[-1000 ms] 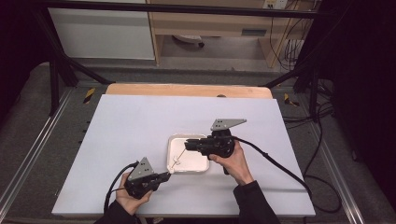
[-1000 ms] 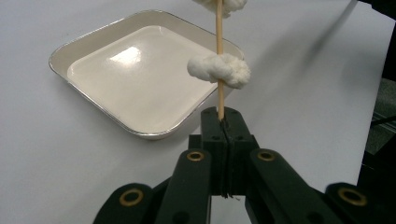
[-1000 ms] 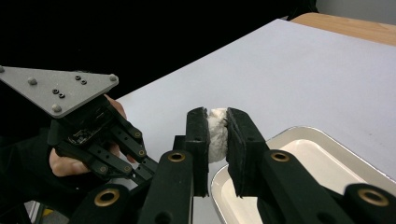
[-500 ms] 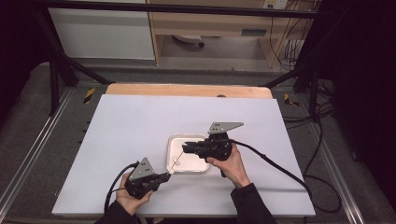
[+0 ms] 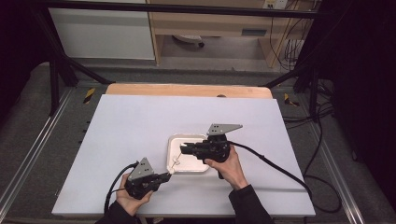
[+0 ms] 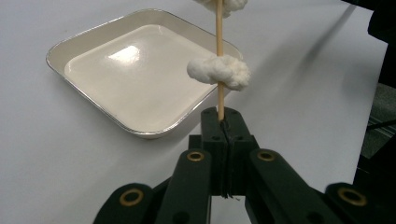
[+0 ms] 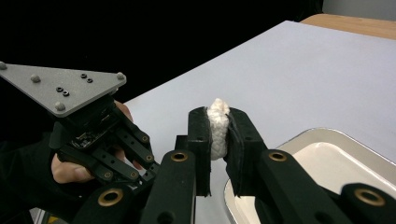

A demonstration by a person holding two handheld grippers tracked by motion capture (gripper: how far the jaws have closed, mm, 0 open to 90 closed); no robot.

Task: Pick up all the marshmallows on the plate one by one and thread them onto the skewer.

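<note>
The left claw (image 6: 220,122) is clamped on a thin wooden skewer (image 6: 219,70) beside the square white tray (image 6: 88,100); the right claw (image 7: 217,135) pinches a white doughy lump (image 7: 217,126) on it. Pulling crookedly could snap the skewer or drop the lump onto the table (image 5: 140,121).

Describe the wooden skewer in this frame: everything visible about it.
The skewer is a thin, pale wooden stick, standing upright in the left gripper view. Its lower end is clamped between the shut jaws of the left gripper. A white, fluffy lump is threaded on it partway up. The right gripper squeezes another white lump higher up the stick. It stands beside a white tray.
</note>
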